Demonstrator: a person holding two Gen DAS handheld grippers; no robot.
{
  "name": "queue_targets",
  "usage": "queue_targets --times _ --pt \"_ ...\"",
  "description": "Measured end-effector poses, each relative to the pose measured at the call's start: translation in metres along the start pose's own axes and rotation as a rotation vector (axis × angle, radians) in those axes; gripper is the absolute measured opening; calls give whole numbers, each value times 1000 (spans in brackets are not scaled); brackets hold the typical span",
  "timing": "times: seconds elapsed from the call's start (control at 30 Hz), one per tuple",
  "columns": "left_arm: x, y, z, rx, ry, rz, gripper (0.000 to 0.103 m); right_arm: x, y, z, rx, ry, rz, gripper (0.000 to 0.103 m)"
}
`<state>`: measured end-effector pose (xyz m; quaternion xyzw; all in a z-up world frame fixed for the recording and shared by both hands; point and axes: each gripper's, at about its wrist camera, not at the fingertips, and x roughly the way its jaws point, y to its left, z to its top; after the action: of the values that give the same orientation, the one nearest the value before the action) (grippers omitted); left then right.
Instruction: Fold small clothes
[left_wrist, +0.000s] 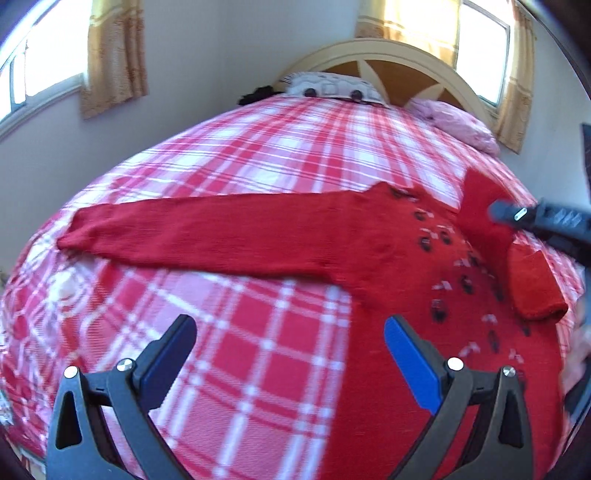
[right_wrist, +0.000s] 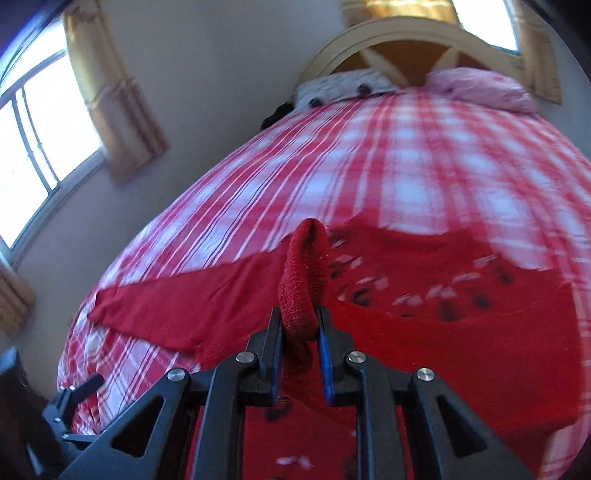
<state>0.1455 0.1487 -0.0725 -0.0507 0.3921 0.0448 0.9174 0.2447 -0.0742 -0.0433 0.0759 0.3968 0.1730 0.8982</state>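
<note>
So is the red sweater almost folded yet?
Not nearly. The red sweater lies spread on the plaid bed. The right tool pinches one sleeve cuff, bringing it across the body. The other sleeve lies straight out; the open left tool holds nothing.

A red-checked bed carries a red sweater and two pillows.

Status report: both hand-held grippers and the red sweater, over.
Left hand-held gripper open, empty. Right hand-held gripper shut on sweater cuff. Red sweater flat on bed, other sleeve outstretched.
</note>
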Motion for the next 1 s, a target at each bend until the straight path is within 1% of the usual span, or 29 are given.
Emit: queue_targets --times 0.1,0.17,0.2,0.23,0.27,0.3,0.37,0.4,0.43,0.47,0.5,0.53,0.63,0.67,0.73,0.77,0.8,0.83,0.87,0.9,0.97,1.0 --pt "5 12 -1 -6 1 34 103 43 20 -20 -13 51 30 17" --pt "10 19 -3 -21 16 34 103 62 24 -29 -13 66 49 18" --pt "12 20 -4 -27 23 31 103 68 24 -32 -9 69 70 19" --pt "13 22 -4 -31 30 27 103 74 24 -35 0 82 110 23" --pt "15 22 -5 -32 38 21 103 77 22 -37 20 92 148 31" --pt "15 21 -6 -28 41 18 103 75 20 -37 46 88 189 38" --pt "18 16 -6 -12 43 15 103 64 13 -32 89 74 252 41" --pt "20 12 -7 1 45 14 103 53 8 -28 104 57 271 44" --pt "21 10 -6 7 48 10 103 44 5 -27 111 39 279 47" --pt "23 8 -6 12 53 -2 103 32 0 -24 118 17 281 54" --pt "24 5 -5 17 59 -19 103 20 -6 -21 122 -5 275 56" --pt "24 2 -4 21 63 -37 103 6 -16 -20 124 -28 253 56" --pt "26 -10 2 34 75 -102 103 -35 -55 -20 135 -109 96 56" --pt "28 -14 6 38 77 -129 103 -51 -74 -22 151 -145 27 56" --pt "31 -22 14 42 66 -162 103 -79 -114 -28 202 -197 -124 56" --pt "32 -27 18 44 59 -175 103 -90 -135 -32 233 -198 -196 55" --pt "35 -32 21 47 58 -186 103 -97 -152 -35 258 -193 -241 48" --pt "39 -37 24 49 62 -197 103 -104 -169 -43 290 -182 -263 44" --pt "45 -42 28 52 73 -210 102 -107 -177 -47 305 -168 -263 42" --pt "51 -48 30 53 86 -220 102 -108 -183 -54 315 -150 -263 42" --pt "63 -56 33 45 113 -220 97 -105 -181 -63 292 -128 -260 42" --pt "71 -60 34 34 140 -226 96 -102 -178 -65 271 -122 -258 42"
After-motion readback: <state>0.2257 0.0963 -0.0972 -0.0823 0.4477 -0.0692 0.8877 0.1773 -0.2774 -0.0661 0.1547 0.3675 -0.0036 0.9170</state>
